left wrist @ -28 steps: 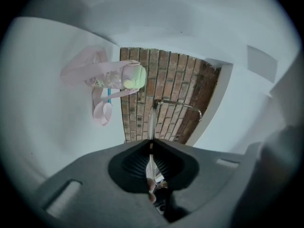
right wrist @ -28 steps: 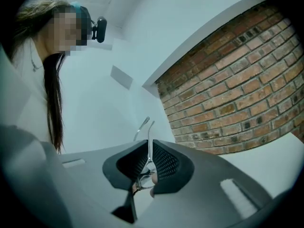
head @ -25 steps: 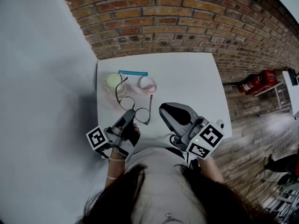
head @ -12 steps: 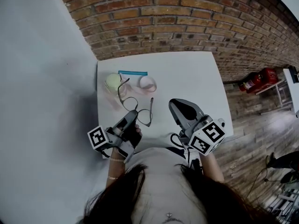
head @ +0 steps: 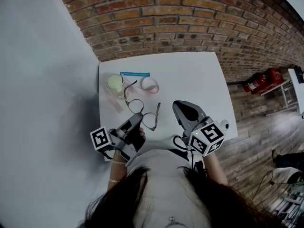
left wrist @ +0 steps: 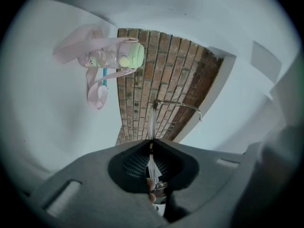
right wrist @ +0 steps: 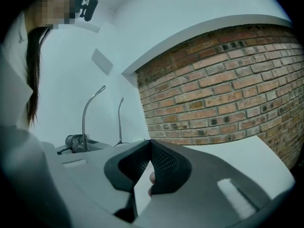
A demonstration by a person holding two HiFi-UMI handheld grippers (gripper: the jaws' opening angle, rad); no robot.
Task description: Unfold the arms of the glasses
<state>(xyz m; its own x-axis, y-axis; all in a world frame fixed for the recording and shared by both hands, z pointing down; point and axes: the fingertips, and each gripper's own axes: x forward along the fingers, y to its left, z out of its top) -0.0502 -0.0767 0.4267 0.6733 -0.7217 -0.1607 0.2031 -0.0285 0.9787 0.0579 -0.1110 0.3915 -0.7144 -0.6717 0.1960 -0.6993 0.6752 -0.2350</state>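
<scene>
Thin dark-rimmed glasses point(head: 141, 109) are held just above the white table point(head: 190, 75). My left gripper point(head: 137, 116) is shut on the rim of the near lens. In the left gripper view the rim passes between the shut jaws point(left wrist: 151, 141), and one arm point(left wrist: 178, 106) sticks out to the right. Both arms stand out from the frame; in the right gripper view they rise as two thin curved rods point(right wrist: 85, 113). My right gripper point(head: 180, 106) is shut, holds nothing, and hovers a short way right of the glasses; its jaws point(right wrist: 151, 141) meet at the tips.
A small clear bottle with a green lid point(head: 115, 84) and pink strap point(head: 150, 84) lies at the table's far left, beside a blue stick point(head: 135, 74). A brick wall point(head: 190, 23) stands behind the table. A red extinguisher point(head: 260, 83) lies on the floor at right.
The right gripper has drawn back to the right, away from the glasses. The glasses' right arm has swung outward. The left gripper keeps its hold and has shifted slightly right.
</scene>
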